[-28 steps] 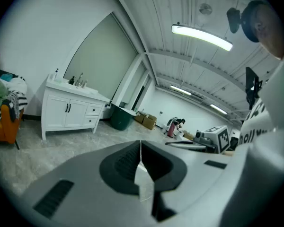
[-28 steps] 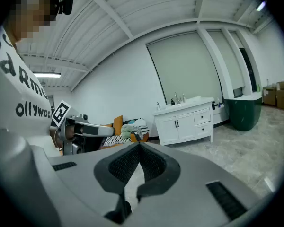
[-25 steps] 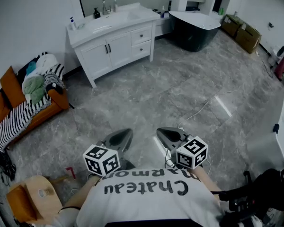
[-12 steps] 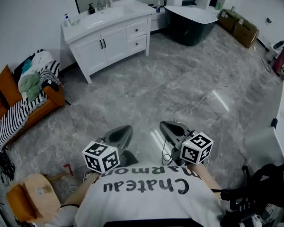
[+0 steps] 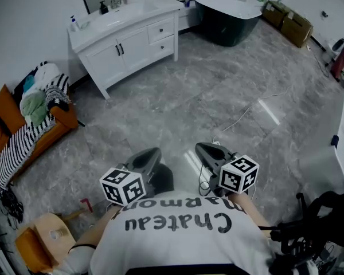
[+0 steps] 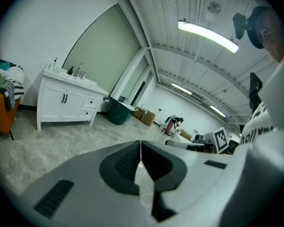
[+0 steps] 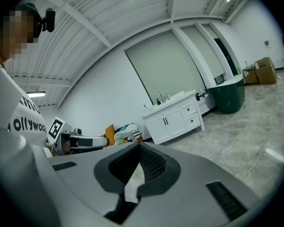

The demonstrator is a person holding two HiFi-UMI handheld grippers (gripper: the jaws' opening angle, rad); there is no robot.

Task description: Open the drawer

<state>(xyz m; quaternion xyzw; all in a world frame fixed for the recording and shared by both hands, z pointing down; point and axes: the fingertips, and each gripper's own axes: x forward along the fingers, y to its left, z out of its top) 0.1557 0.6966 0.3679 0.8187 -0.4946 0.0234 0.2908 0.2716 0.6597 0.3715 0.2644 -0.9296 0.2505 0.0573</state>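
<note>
Vanity (image 5: 123, 36) is shifted toward 11 o'clock | left gripper (image 6: 140, 145), right gripper (image 7: 138, 146): jaws are closed, nothing is held | risk: drawer (image 5: 161, 31) handle is struck by unopened jaws.

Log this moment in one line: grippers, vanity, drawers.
left gripper: shut, empty | right gripper: shut, empty | vanity: far ahead, untouched | drawers: both closed | stage: not yet reached

Floor (image 5: 218, 79) glossy grey marble-look; cabinet (image 5: 135, 49) smooth white; tub (image 5: 226, 24) glossy dark.
</note>
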